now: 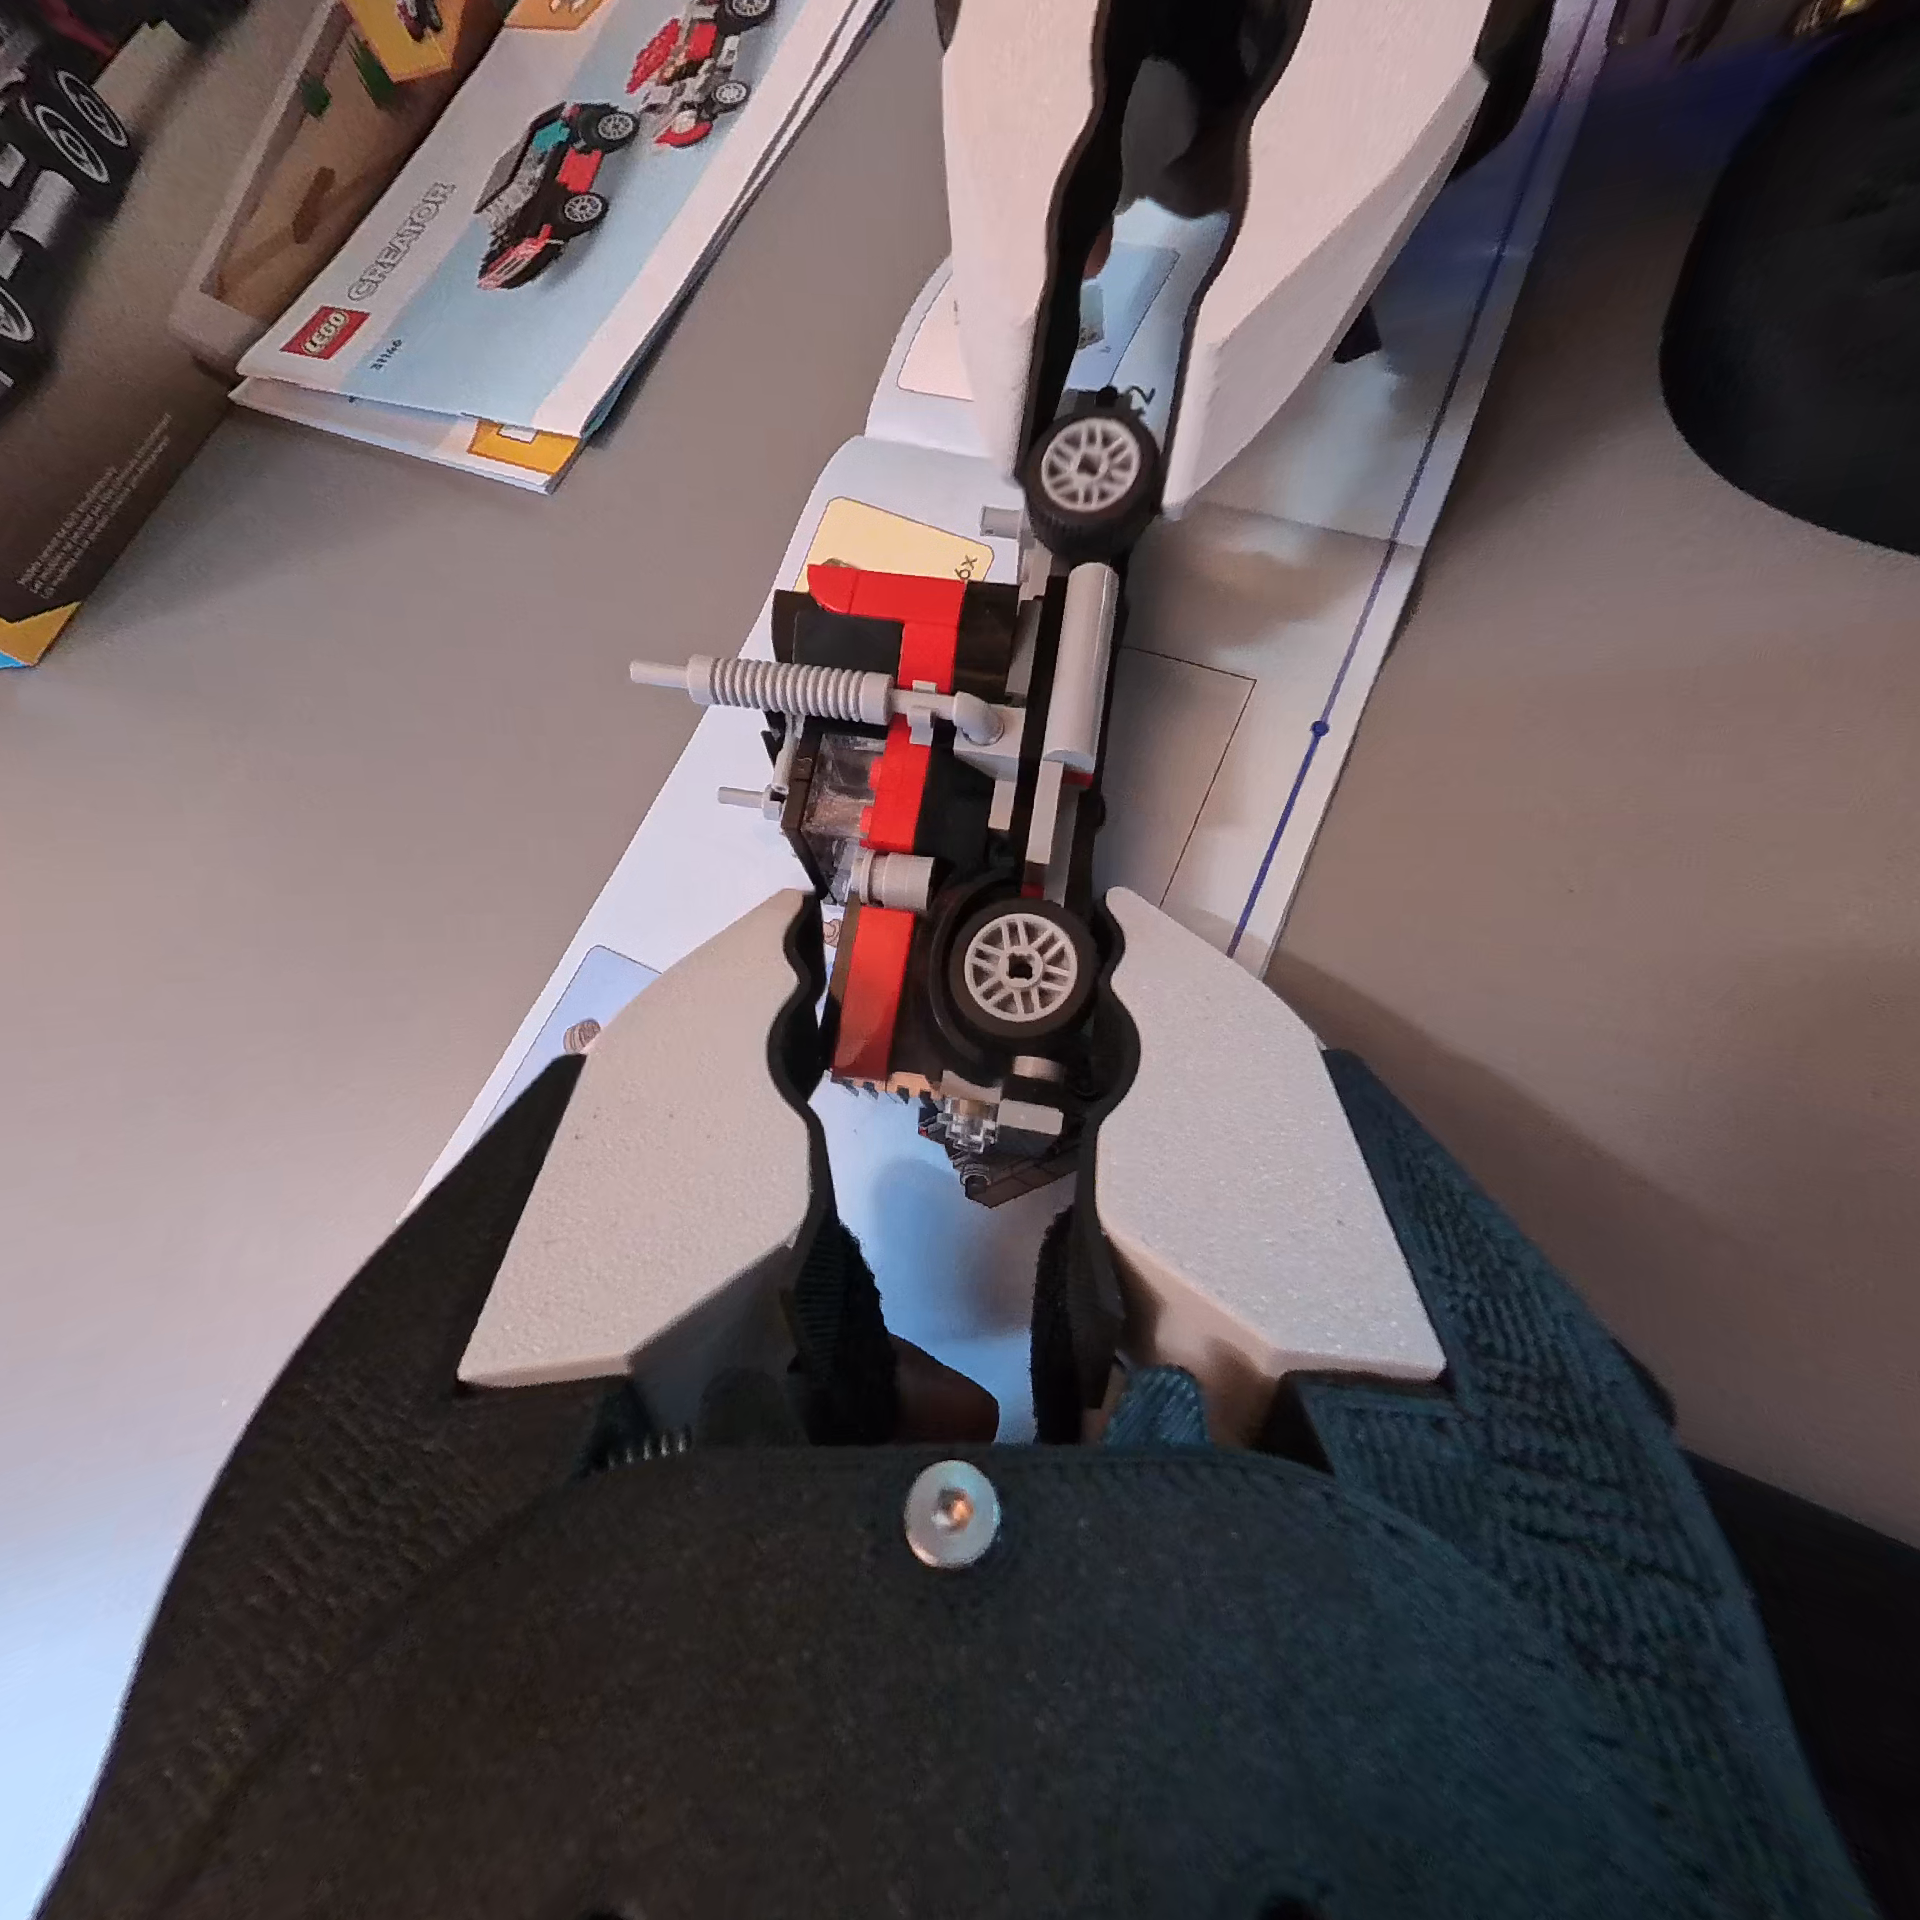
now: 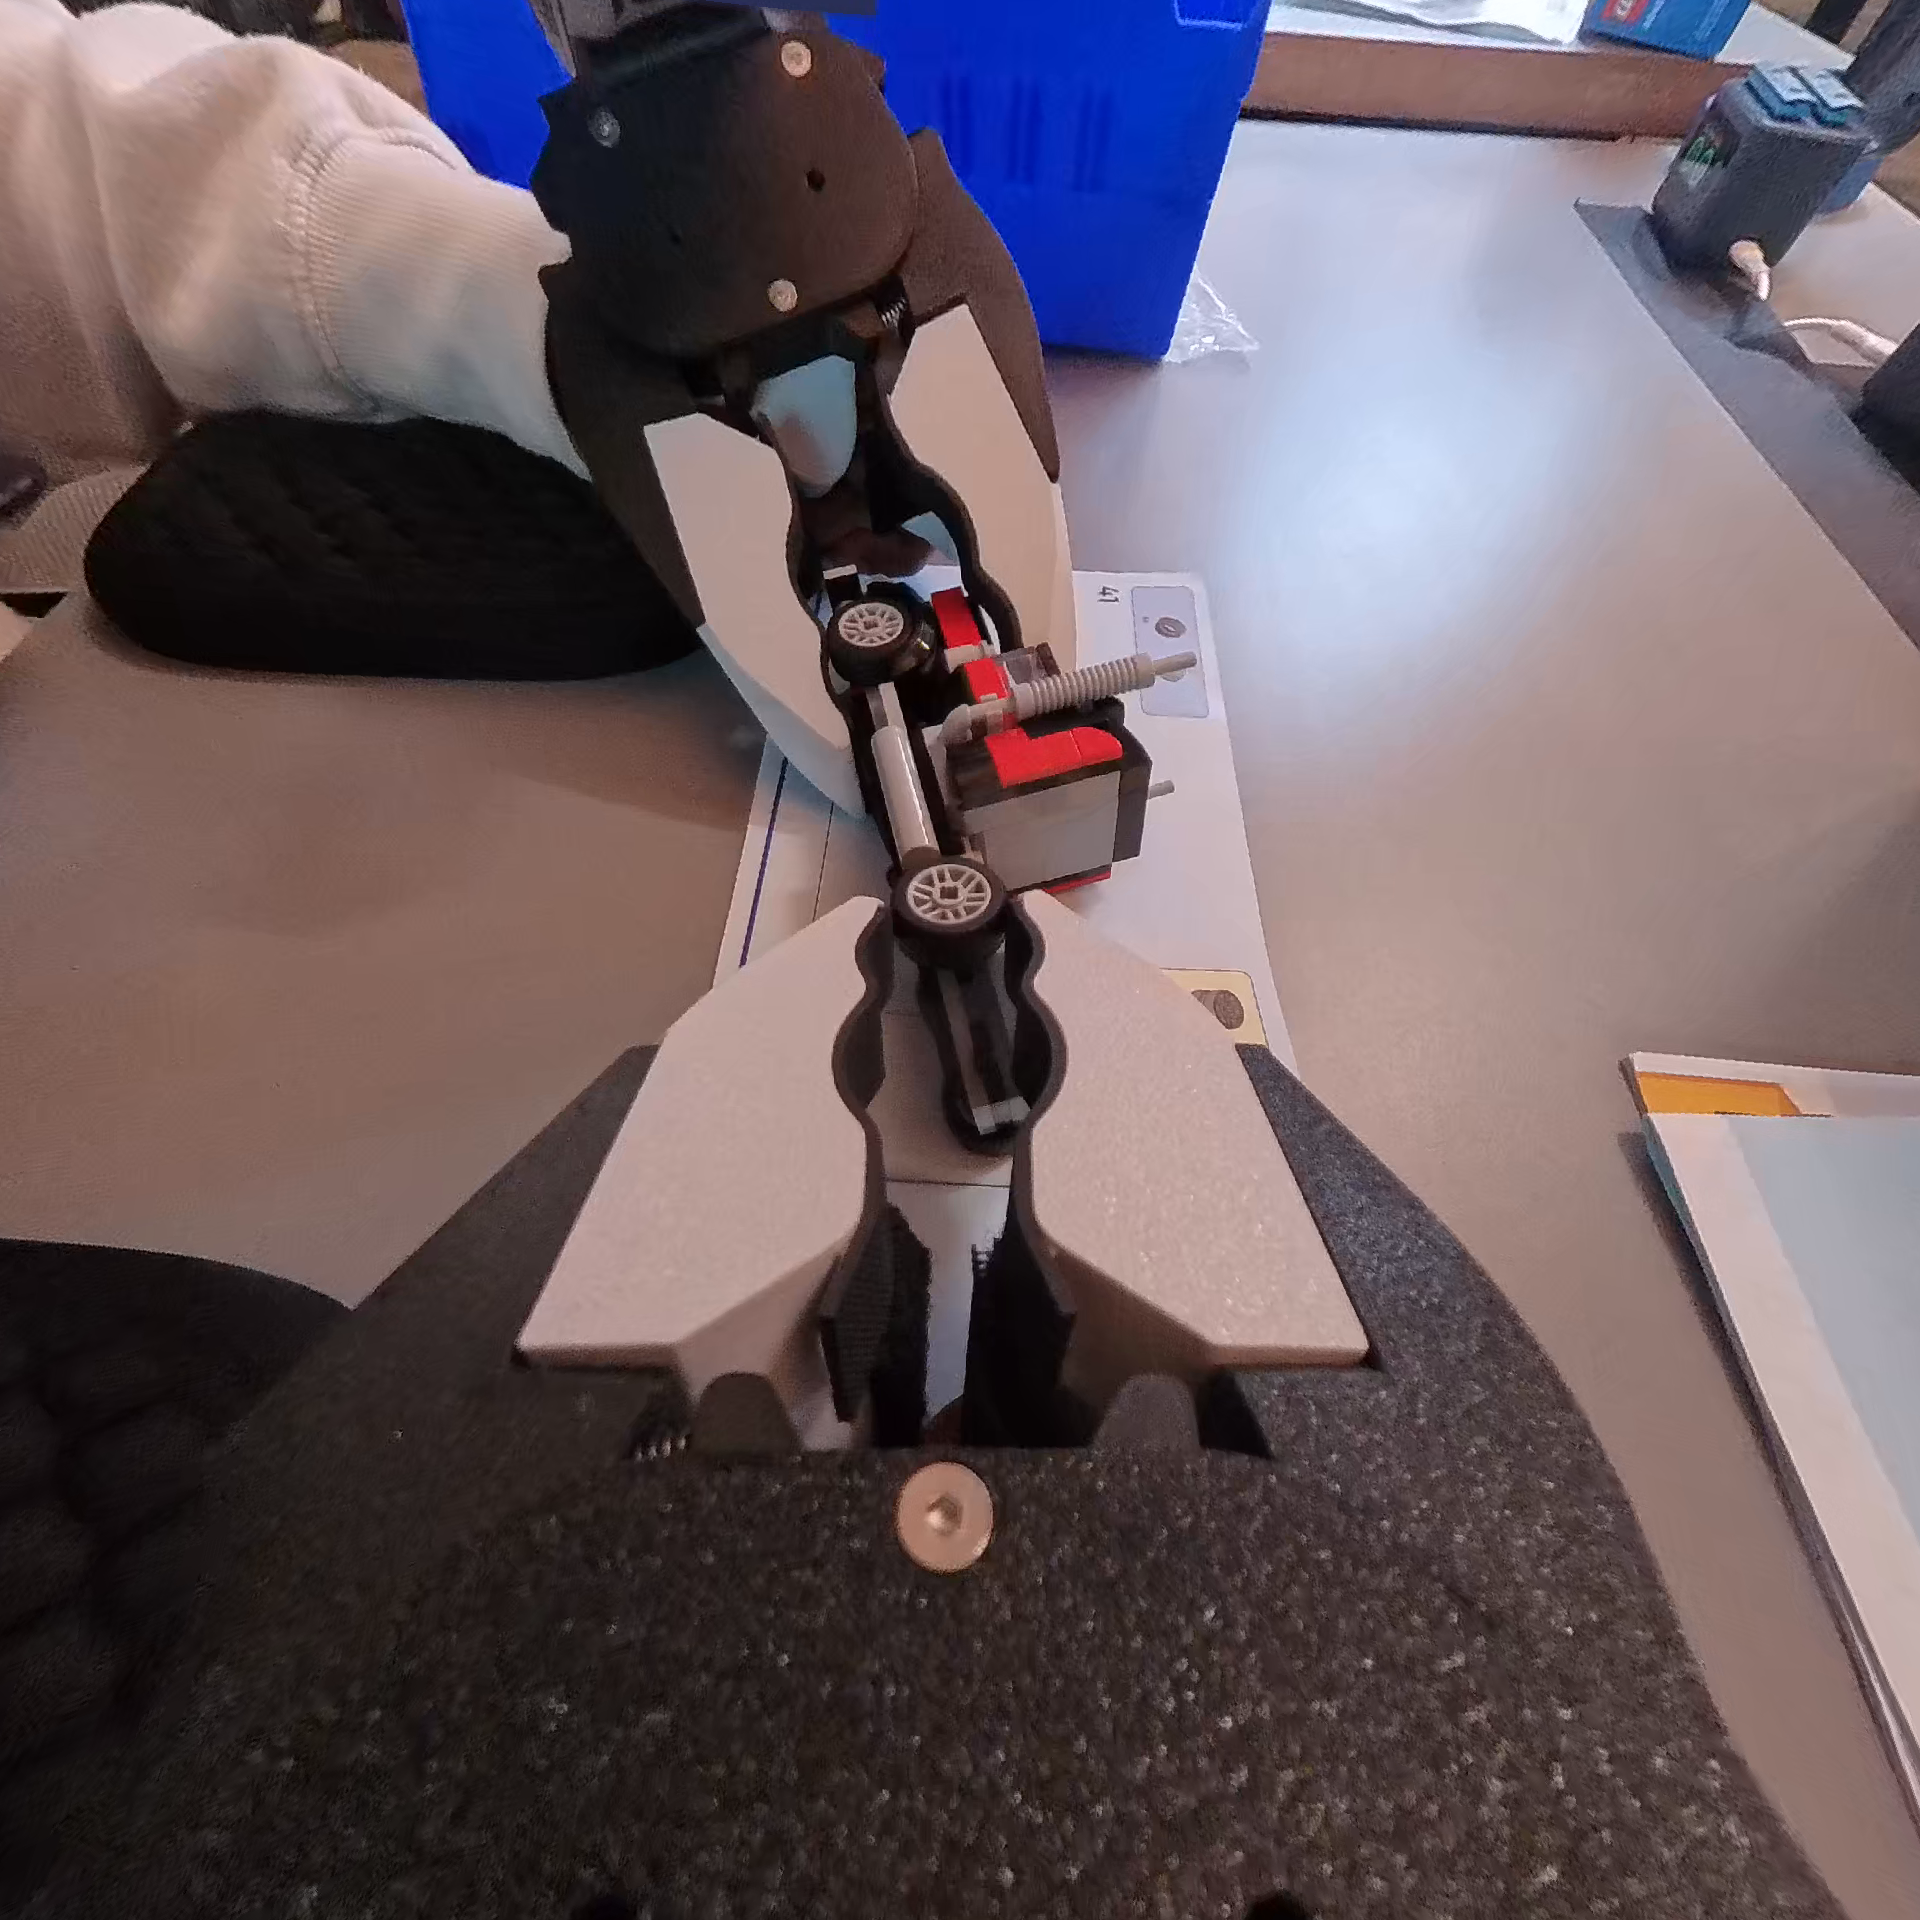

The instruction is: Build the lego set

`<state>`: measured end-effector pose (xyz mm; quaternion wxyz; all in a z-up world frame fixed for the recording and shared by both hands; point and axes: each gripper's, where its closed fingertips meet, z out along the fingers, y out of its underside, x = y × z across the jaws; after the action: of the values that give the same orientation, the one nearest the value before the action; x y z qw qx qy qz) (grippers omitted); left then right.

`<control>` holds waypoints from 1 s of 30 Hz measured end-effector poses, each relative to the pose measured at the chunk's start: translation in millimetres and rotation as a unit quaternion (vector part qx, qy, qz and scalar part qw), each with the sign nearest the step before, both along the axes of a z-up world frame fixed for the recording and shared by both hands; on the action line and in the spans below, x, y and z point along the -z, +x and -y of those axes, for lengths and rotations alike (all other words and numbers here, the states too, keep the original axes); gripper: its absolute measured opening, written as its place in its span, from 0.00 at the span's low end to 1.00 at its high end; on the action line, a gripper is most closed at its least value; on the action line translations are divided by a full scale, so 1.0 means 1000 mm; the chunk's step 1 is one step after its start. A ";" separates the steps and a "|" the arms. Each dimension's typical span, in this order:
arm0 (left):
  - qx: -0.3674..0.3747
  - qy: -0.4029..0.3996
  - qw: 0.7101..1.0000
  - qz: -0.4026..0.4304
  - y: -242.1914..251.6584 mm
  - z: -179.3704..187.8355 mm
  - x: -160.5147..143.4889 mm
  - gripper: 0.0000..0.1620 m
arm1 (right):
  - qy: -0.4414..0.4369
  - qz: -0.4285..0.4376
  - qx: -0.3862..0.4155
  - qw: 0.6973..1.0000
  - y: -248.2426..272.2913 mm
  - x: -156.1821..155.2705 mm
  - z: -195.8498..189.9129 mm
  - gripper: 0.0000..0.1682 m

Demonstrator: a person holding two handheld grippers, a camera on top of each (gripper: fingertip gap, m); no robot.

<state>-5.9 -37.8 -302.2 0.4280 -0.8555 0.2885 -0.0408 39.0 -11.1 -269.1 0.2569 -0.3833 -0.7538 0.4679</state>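
A red, black and grey lego truck [image 1: 914, 727] with grey spoked wheels is held on its side just above an open instruction booklet [image 1: 1195, 748]. My left gripper [image 1: 956, 925] is shut on its front end, around the red hood and front wheel. My right gripper [image 1: 1091, 483] comes in from the far side and is shut on the rear chassis at the back wheel. In the right wrist view the truck [image 2: 1039, 769] spans between my right gripper [image 2: 951, 914] near me and my left gripper [image 2: 914, 665] beyond. A grey ribbed exhaust pipe [image 2: 1091, 681] sticks out sideways.
Closed instruction booklets [image 1: 520, 239] and a dark box [image 1: 62, 468] lie at the left on the grey table. A blue bin [image 2: 1091, 156] stands at the far side, with a black cushion [image 2: 364, 540], a white sleeve [image 2: 208, 229], more booklets [image 2: 1787, 1247] and a small device [image 2: 1756, 177]. Left tips to right tips: about 7 centimeters.
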 end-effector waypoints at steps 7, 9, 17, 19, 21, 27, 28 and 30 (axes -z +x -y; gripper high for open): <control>-0.002 -0.004 1.000 0.011 -0.001 0.000 -0.001 0.30 | 0.017 0.012 0.015 1.000 0.005 0.005 -0.008 0.12; -0.004 -0.002 1.000 0.002 -0.001 0.000 0.000 0.30 | 0.043 0.005 0.014 0.999 0.003 0.005 -0.006 0.11; 0.000 -0.003 1.000 0.001 -0.002 -0.001 0.000 0.30 | 0.102 0.072 0.010 0.992 0.003 0.004 -0.006 0.11; 0.000 -0.002 1.000 0.000 -0.001 -0.001 0.000 0.29 | 0.137 0.111 0.007 0.984 0.003 0.004 -0.007 0.11; 0.000 -0.001 1.000 0.000 -0.001 -0.001 0.000 0.29 | 0.155 0.164 0.007 0.974 0.005 0.006 -0.007 0.11; 0.011 -0.014 1.000 0.020 -0.001 0.000 0.000 0.30 | 0.133 0.240 -0.016 0.962 0.007 0.007 -0.010 0.11; 0.017 -0.021 0.999 0.031 -0.001 0.001 0.000 0.30 | 0.138 0.253 -0.018 0.957 0.007 0.007 -0.010 0.11; 0.034 -0.039 0.997 0.061 -0.001 0.002 -0.001 0.30 | 0.137 0.282 -0.029 0.949 0.007 0.005 -0.008 0.11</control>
<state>-6.9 -39.7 -301.3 0.4093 -0.8574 0.2886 -0.1186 45.8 -3.5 -274.1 0.0708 -0.4388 -0.8631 0.2399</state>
